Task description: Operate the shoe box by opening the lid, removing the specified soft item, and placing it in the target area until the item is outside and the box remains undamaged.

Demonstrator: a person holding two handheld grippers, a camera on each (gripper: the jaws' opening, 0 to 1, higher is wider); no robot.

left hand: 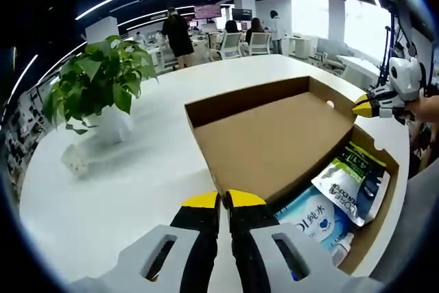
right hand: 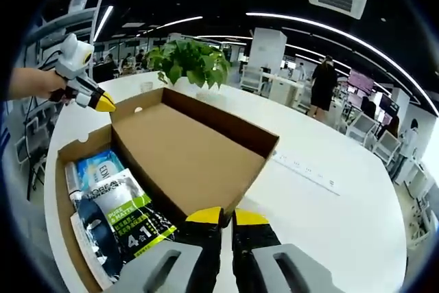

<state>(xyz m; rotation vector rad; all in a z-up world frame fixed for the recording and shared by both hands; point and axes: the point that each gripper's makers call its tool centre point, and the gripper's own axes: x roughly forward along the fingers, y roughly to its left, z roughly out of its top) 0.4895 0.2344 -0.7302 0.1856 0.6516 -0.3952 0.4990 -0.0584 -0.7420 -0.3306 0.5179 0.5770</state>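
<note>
**Lid lifted at both ends, packets exposed**

Shoe box (left hand: 374,235) sits on the white surface (left hand: 123,190), near its right edge. Lid (left hand: 274,138) is up and tilted, brown inside facing up, covering most of the box. Left gripper (left hand: 224,200) has its jaws closed on one edge of the lid. Right gripper (right hand: 227,215) is pinched shut on the opposite edge; its yellow tip also shows at the far right of the left gripper view. Soft packets (right hand: 123,214) lie inside the box: a green-and-white one, a blue one (left hand: 317,221), a dark one. Which is the specified item, cannot tell. Potted plant (left hand: 99,84) stands well apart on the left. People and desks far off.

Step in hand: opening the lid, looks about halfway. Next move likely calls for swinging the lid fully clear without creasing the cardboard, then freeing one gripper to reach a packet.
</note>
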